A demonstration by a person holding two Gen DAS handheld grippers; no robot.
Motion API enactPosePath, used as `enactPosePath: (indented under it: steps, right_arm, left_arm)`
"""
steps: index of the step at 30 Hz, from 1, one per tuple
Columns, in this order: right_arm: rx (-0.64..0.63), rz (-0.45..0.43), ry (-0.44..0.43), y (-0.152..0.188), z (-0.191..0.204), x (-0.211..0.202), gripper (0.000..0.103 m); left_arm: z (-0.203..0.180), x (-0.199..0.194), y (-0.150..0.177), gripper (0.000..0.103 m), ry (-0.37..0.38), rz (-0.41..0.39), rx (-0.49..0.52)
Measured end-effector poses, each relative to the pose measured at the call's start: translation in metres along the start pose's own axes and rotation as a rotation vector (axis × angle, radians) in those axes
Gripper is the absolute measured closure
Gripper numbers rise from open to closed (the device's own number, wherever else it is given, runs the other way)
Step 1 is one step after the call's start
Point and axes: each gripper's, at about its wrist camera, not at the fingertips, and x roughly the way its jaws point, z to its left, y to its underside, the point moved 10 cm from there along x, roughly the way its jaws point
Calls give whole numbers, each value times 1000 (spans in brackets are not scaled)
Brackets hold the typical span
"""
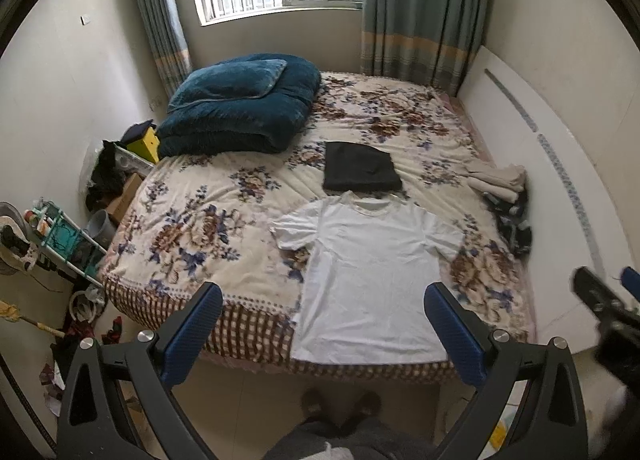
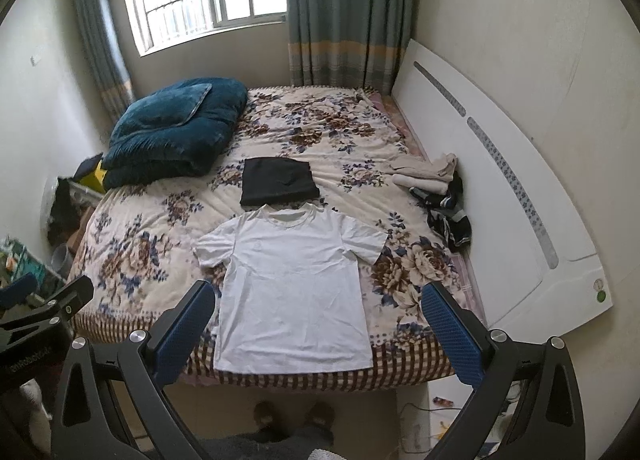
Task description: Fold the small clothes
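Observation:
A white T-shirt point(image 1: 368, 276) point(image 2: 292, 288) lies spread flat at the near edge of the bed, collar away from me, hem at the bed's edge. Just beyond its collar sits a folded black garment point(image 1: 360, 171) point(image 2: 278, 181). My left gripper point(image 1: 324, 300) is open, held high above the shirt's hem with nothing between its blue fingers. My right gripper point(image 2: 320, 300) is open too, hovering above the hem and empty. The right gripper also shows at the right edge of the left wrist view point(image 1: 608, 292). At the left edge of the right wrist view the left gripper point(image 2: 44, 296) shows.
The bed point(image 1: 192, 227) carries a floral blanket. A folded teal quilt point(image 1: 240, 107) sits at the far left, and loose beige and dark clothes point(image 1: 504, 195) pile by the white headboard point(image 1: 560, 187) on the right. Clutter and a shelf point(image 1: 60, 236) crowd the floor left. A person's feet point(image 2: 294, 414) stand below.

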Motion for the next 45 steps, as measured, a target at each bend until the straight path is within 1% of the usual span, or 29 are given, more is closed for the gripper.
enactPosePath:
  steps: [3,4,7,10,12,13,14,16,18,20,21,22,23,24,25,26,27,28,30,32,34,35,36,37,38,39,40,42,45]
  right_arm:
    - [57,11,17,5,-9,34,0]
    - [85,19,40,3,-17,48,0]
    - [164,51,96,12,-42,98,0]
    - [297,128,89,23,-75,166,9]
    - [392,186,79,33,-98,215,21]
    - [436,212,76,41,-110,240,23]
    - [502,250,65,46,-124,274,25]
    - [587,288,41,66,-150,329,25]
    - [685,326,-27,83,-171,397,25]
    - [818,375,-108,102,-191,474,25]
    - [866,401,-116,111,-198,507,25]
    - [933,425,-124,123,-209,552,25]
    - [971,431,-132,129,-215,582,25]
    - [1007,439,-131,136,-222,613,25]
    - [1056,447,-123,146,-230,652,25]
    - [1080,455,-133,151,-232,679,25]
    - [1104,472,-134,159,-234,712,25]
    - [1116,484,-138,162,-232,730,25]
    - [1164,510,-147,173,-228,774,25]
    - [1215,495,-183,178,-224,813,25]
    - [1233,465,-179,178,-221,836,28]
    - [1244,422,-177,174,-220,843,36]
    - [1238,393,-161,170,-220,846,55]
    - [1224,370,-142,165,-218,848,68]
    - [1200,349,-125,158,-215,851,88]
    - [1173,341,-95,153,-213,851,89]
    - [1114,310,-58,141,-208,850,90]
    - [987,278,-8,114,-193,838,92]
    - [653,222,56,58,-143,826,92]
  left_arm:
    - [12,42,-10,0,-27,-11,-14]
    - [16,57,-12,0,-33,-2,-16]
    - [22,110,-19,0,-58,34,-15]
    - [24,165,-23,0,-94,84,-14]
    - [17,204,-24,0,-103,131,-13]
    - [14,230,-26,0,-113,152,-16]
    - [9,250,-27,0,-126,174,-16]
    - [0,292,-25,0,-146,212,-24]
    - [-7,331,-25,0,-175,235,-34]
    - [-15,384,-21,0,-231,272,-46]
    - [-18,408,-16,0,-248,291,-55]
    - [-20,425,-12,0,-257,308,-63]
    - [-25,455,-2,0,-262,350,-79]
    - [-27,477,8,0,-255,393,-95]
    - [-34,508,22,0,-227,452,-120]
    - [-40,528,32,0,-208,486,-135]
    - [-45,548,40,0,-193,508,-144]
    - [-51,572,52,0,-188,528,-142]
    - [-58,599,65,0,-196,550,-121]
    - [-64,630,77,0,-181,574,-118]
    - [-66,653,87,0,-143,595,-141]
    - [-68,663,88,0,-130,595,-146]
    - [-67,670,90,0,-127,593,-146]
    - [-64,676,91,0,-136,594,-139]
    - [-60,679,92,0,-144,594,-135]
    - [-57,679,92,0,-146,593,-137]
    - [-51,678,90,0,-145,585,-149]
    - [-41,672,84,0,-143,569,-170]
    - [-19,657,73,0,-153,532,-193]
